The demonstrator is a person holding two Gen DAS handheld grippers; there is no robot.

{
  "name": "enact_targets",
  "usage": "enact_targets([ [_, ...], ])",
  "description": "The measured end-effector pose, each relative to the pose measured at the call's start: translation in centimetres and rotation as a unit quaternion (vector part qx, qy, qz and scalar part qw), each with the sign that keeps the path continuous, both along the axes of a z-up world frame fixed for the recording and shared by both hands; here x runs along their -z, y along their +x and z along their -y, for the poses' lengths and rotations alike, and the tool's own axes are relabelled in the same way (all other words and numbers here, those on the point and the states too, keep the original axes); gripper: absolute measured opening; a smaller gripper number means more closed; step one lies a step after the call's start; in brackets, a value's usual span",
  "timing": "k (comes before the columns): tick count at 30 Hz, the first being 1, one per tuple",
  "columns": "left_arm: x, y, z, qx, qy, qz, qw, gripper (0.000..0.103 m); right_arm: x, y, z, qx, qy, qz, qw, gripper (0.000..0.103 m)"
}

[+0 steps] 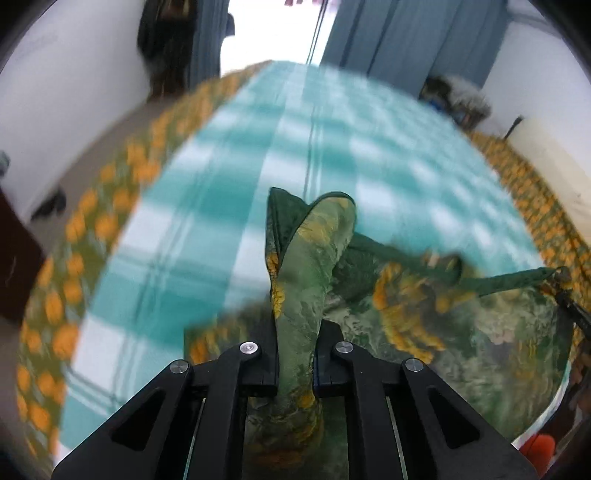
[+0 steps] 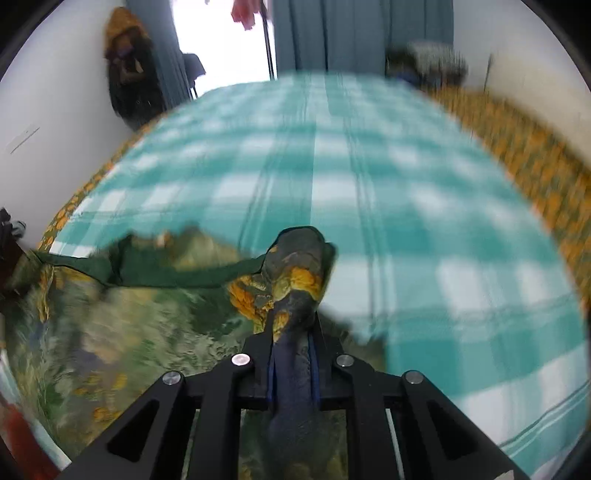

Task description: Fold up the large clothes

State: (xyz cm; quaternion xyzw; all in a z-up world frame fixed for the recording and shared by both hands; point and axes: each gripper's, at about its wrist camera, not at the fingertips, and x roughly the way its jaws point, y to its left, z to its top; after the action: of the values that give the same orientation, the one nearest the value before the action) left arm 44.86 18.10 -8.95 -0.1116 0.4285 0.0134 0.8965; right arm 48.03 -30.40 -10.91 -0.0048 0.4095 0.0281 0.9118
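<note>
A large green garment with yellow-orange flower print and a dark green trim hangs stretched between my two grippers above a bed. My left gripper is shut on one bunched corner of the garment, which sticks up between its fingers. My right gripper is shut on another bunched corner. In the right wrist view the garment spreads to the left, its dark green edge taut. The right gripper shows small at the right edge of the left wrist view. Both views are motion-blurred.
The bed carries a teal and white checked sheet over a green bedspread with orange flowers. Blue curtains and a bright window stand beyond the bed. Dark clothes hang on the white wall at left. Cluttered items sit at the far right corner.
</note>
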Motion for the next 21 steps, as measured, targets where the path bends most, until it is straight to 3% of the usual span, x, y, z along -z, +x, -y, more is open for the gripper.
enact_targets([
  [3,-1.9,1.4,1.2,-0.008,0.059,0.052,0.9969,0.009,-2.8,1.4,-0.2,0.018,-0.017,0.053,0.998,0.014],
  [5,-0.5,2.6,2.0,-0.016,0.103,0.063,0.9926,0.009,-2.7,2.4,-0.1,0.030,-0.024,0.058,0.998,0.014],
  [8,4.9,3.8,2.3,-0.022,0.133,0.029,0.9904,0.009,1.1,4.1,-0.2,0.042,-0.051,0.030,0.997,0.014],
  [10,9.4,3.5,2.5,-0.016,0.152,-0.001,0.9883,0.011,5.0,4.7,-0.2,0.050,-0.056,-0.012,0.997,0.014],
  [12,12.9,2.4,2.4,-0.016,0.151,-0.009,0.9883,0.012,9.5,4.4,0.0,0.055,-0.045,-0.053,0.996,0.014],
  [14,13.6,1.9,2.3,-0.027,0.142,0.002,0.9895,0.012,11.6,3.6,0.1,0.058,-0.026,-0.057,0.996,0.014],
  [21,14.1,2.4,1.6,-0.027,0.114,0.001,0.9931,0.014,13.1,3.5,0.9,0.073,-0.002,-0.050,0.996,0.016],
])
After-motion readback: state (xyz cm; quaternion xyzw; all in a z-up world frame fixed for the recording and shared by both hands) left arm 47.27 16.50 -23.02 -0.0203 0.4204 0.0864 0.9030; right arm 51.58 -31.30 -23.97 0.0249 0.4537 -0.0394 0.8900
